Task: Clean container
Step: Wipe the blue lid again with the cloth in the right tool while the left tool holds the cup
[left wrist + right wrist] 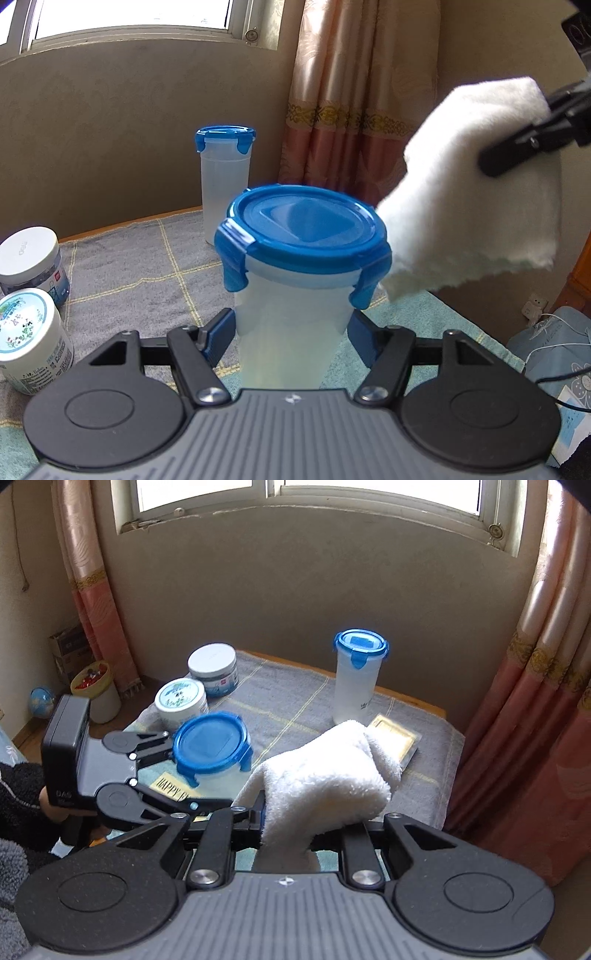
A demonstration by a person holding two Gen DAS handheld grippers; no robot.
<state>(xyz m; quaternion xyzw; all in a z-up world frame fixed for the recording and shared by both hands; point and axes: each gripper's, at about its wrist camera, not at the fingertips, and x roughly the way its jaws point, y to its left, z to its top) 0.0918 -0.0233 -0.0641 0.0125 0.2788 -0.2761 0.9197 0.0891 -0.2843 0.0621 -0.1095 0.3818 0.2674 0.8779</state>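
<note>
The container (pixel 295 291) is a see-through plastic tub with a blue snap-on lid (pixel 306 225); it looks empty, so I think it is light and would tip or slide with a hard push; the wall is smooth and a bit slippery, and thin enough to bend if squeezed too much. The best place to hold it is low on the round body, under the blue clips, and that is where the left tool (pixel 291 332) has it; its two blue pads are pressed against the sides, one on each side, pinching the tub. From the right wrist view the tub sits at the near left part of the bench (pixel 436 771), over a card with gold writing; I cannot tell if it rests on the bench or is lifted a little.

The right tool (pixel 295 827) is pressed together on a white towel (pixel 325 779); the towel is soft, thick and floppy, and it hangs just beside the lid on its right side; I cannot tell if it touches the rim.

The lid is shiny blue with a raised square shape in the middle and four flaps clipped down; the body is cloudy white, and I see no dirt on it.

Farther back stands a tall bottle (pixel 225 181) with the same blue lid; two white jars (pixel 31 295) sit at the left on the grey checked cloth (pixel 140 266).
</note>
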